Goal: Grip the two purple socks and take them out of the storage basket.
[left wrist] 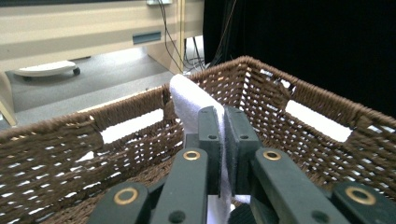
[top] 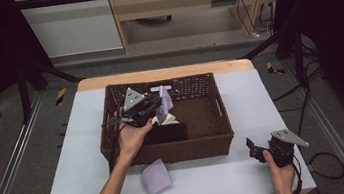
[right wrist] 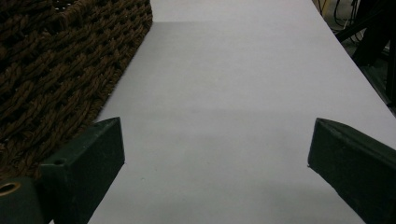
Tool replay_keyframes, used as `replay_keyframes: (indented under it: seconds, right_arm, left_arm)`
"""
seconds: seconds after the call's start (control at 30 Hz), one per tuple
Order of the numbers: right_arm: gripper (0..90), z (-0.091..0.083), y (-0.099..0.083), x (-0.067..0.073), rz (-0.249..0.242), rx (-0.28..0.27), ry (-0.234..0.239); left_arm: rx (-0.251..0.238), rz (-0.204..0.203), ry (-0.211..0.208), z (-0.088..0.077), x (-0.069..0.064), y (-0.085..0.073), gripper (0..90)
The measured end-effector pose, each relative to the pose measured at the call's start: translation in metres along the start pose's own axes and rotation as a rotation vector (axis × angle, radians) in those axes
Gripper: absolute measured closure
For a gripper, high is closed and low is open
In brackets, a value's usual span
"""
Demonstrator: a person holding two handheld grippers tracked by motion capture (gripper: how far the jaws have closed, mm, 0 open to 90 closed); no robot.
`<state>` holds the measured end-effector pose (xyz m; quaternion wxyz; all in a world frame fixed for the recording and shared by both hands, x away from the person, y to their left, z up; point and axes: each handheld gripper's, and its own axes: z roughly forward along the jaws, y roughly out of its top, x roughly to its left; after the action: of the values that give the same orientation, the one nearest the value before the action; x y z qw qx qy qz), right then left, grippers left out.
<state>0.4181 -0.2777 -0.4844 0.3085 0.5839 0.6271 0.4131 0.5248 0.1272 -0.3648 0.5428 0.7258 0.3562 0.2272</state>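
A brown wicker basket stands in the middle of the white table. Over its left half my left gripper is shut on a pale lavender cloth, which hangs from the jaws above the basket floor. In the left gripper view that cloth rises white between the two closed jaws. A cream cloth and a black one lie inside the basket. A second lavender cloth lies on the table in front of the basket. My right gripper rests open at the front right, holding nothing.
The basket wall lies close on the left in the right gripper view, with bare white table ahead. Beyond the table stand a wooden shelf unit and black frame bars. Cables trail on the floor at the right.
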Motion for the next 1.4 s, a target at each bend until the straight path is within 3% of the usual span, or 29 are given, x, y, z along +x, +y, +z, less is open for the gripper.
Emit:
replay_keyframes:
  seconds: [0.27, 0.3, 0.8, 0.93, 1.4]
  right_arm:
    - [4.2, 0.000, 0.000, 0.000, 0.000, 0.000, -0.001]
    - [4.2, 0.000, 0.000, 0.000, 0.003, 0.001, -0.001]
    - [4.3, 0.000, 0.000, 0.000, 0.002, -0.001, -0.004]
    - [4.3, 0.000, 0.000, 0.000, 0.002, -0.001, -0.005]
    - [4.2, 0.000, 0.000, 0.000, 0.002, -0.001, -0.003]
  left_arm:
    - [-0.081, 0.013, -0.018, -0.035, 0.000, 0.016, 85.4]
    - [-0.093, 0.030, -0.027, -0.044, -0.002, 0.019, 85.5]
    - [-0.147, 0.114, -0.103, -0.092, -0.027, 0.024, 85.5]
    - [-0.145, 0.136, -0.126, -0.104, -0.035, 0.020, 85.5]
    - [-0.135, 0.141, -0.167, -0.129, -0.043, -0.003, 85.4]
